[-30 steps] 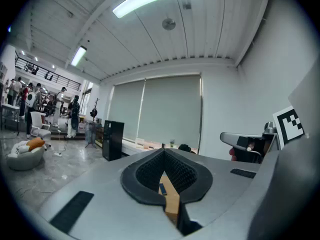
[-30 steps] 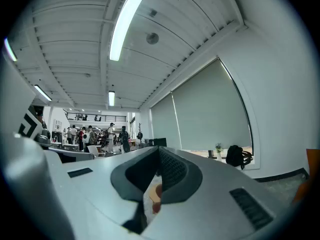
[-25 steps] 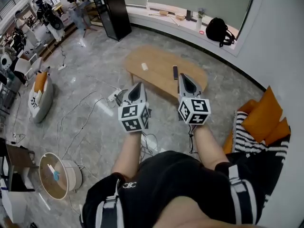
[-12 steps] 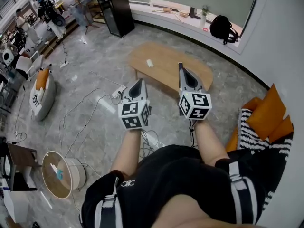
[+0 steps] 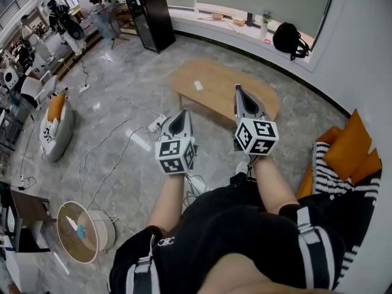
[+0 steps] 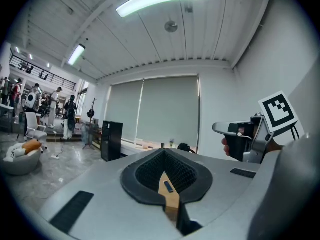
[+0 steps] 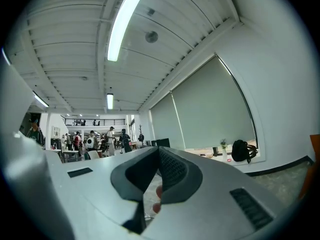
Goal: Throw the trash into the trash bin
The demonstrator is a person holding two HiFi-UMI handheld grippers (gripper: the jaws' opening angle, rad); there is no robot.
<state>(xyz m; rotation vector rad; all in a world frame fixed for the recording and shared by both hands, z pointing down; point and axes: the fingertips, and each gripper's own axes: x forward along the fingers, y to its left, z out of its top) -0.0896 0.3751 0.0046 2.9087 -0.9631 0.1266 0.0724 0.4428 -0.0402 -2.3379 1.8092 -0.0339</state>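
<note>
A small white scrap [image 5: 198, 85] lies on the low wooden table [image 5: 214, 78] ahead of me. A round white bin [image 5: 82, 231] with a tan inside stands on the floor at the lower left, with a blue thing in it. My left gripper [image 5: 179, 113] is shut and empty and hovers over the floor short of the table's near edge. My right gripper [image 5: 238, 88] is shut and empty, with its tip over the table. In the left gripper view, a strip of table [image 6: 171, 200] with a small dark thing [image 6: 169, 186] shows through the slit below my left gripper [image 6: 164, 159].
Cables [image 5: 116, 152] and a power strip [image 5: 153, 125] lie on the floor left of the table. A black cabinet [image 5: 150, 17] stands at the back. A black backpack [image 5: 288, 39] sits on the window ledge. Orange cushions [image 5: 355, 146] are at the right, and a white seat [image 5: 56, 127] at the left.
Both grippers have moved forward towards the table, still shut. The right gripper's tip now hides the dark thing that showed on the table a second ago.
</note>
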